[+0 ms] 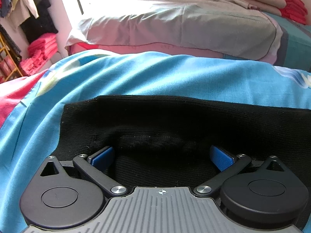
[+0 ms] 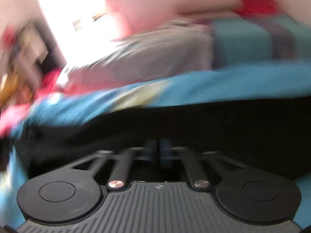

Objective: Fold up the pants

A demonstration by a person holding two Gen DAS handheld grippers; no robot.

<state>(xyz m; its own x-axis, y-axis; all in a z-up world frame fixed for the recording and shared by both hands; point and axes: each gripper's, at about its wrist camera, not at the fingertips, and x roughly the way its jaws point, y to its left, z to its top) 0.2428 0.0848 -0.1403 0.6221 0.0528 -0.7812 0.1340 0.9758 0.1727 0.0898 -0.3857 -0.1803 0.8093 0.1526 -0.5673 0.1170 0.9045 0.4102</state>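
Right now I judge I am mid-fold: the black pants (image 1: 175,120) lie flat on the bed's blue sheet (image 1: 136,73), filling the lower half of both wrist views, with their far edge running from 9 to 3 o'clock. My left claw (image 1: 162,156) stands wide over the cloth, its blue pads (image 1: 103,158) apart, nothing pinched between them, resting on or just above the fabric; I cannot tell which. My right claw (image 2: 157,149) is closed, pads together, over the same dark cloth; that view is smeared, so I cannot tell whether any fabric is caught in it. Next, I think, the left claw must close on an edge so both can lift and carry it across evenly. The pants are a fine ribbed knit, soft and limp, likely to sag and slip. A grey pillow (image 1: 175,25) sits at 12 o'clock, smooth and creased.
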